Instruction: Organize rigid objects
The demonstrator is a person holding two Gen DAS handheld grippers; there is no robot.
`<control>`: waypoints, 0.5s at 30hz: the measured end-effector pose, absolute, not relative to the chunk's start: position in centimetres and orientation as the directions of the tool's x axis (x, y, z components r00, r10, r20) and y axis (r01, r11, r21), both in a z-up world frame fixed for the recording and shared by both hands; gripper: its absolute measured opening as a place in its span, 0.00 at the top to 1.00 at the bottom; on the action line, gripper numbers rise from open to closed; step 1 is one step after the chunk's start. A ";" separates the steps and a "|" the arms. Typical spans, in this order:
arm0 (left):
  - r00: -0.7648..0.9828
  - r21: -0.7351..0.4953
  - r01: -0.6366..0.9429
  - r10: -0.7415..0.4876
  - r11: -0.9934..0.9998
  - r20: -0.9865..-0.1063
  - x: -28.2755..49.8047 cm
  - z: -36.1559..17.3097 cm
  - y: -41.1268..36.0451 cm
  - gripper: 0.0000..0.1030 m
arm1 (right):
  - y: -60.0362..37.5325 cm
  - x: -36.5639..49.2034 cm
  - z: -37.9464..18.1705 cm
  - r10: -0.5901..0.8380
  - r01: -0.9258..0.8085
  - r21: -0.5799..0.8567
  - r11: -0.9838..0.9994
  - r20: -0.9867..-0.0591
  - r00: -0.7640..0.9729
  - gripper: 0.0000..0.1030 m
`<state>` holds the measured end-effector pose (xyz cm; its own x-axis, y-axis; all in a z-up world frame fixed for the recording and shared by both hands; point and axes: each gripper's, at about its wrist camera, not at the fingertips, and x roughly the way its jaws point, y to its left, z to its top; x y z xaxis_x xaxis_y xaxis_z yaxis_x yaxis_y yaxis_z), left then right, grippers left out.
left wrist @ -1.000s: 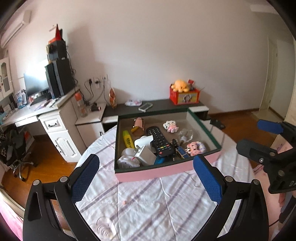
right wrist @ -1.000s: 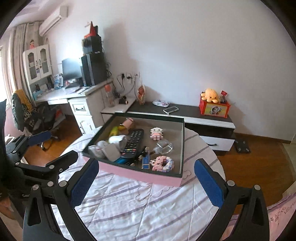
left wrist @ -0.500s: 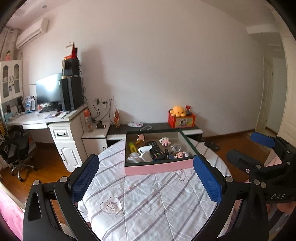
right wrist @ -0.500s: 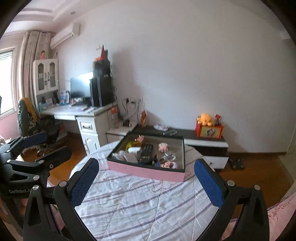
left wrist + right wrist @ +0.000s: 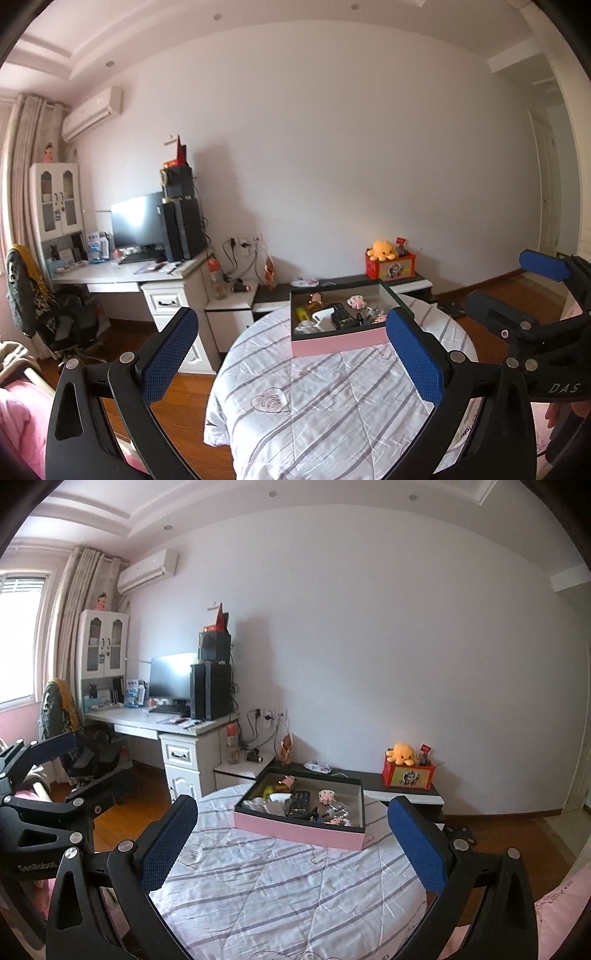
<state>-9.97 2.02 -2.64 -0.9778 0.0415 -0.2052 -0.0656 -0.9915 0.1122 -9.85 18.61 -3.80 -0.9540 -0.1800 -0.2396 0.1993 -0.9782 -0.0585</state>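
A pink box (image 5: 338, 345) with a dark rim sits on the far side of a round table with a striped white cloth (image 5: 332, 406). It holds several small objects, among them a black remote (image 5: 339, 320), a yellow item (image 5: 302, 314) and a small pink toy (image 5: 356, 302). The box also shows in the right wrist view (image 5: 299, 830), with the remote (image 5: 298, 803). My left gripper (image 5: 291, 354) is open and empty, well back from the box. My right gripper (image 5: 291, 836) is open and empty too, and it shows at the right of the left wrist view (image 5: 517, 291).
A white desk (image 5: 147, 284) with a monitor and speakers stands at the left, with an office chair (image 5: 44, 306) beside it. A low dark cabinet (image 5: 402, 282) behind the table carries a red box with a yellow plush (image 5: 386, 251). The floor is wood.
Both grippers have pulled back and up from the box, which looks much smaller and farther now. Both stay open and empty.
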 end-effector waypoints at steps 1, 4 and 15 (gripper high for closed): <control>-0.981 0.119 -0.060 0.036 -0.991 -0.193 -9.2 -2.6 1.9 0.00 | 18.5 -9.4 -3.7 -0.187 0.204 -0.056 -0.977 -0.228 -0.956 0.00; -0.988 0.124 -0.042 0.023 -0.991 -0.155 -7.3 -2.3 1.7 0.00 | 18.0 -7.5 -3.1 -0.190 0.206 -0.067 -0.976 -0.190 -0.963 0.00; -0.997 0.093 -0.044 0.038 -0.995 -0.066 -1.0 -1.7 0.7 0.00 | 17.5 -1.7 -2.5 -0.214 0.220 -0.051 -0.974 -0.105 -0.971 0.00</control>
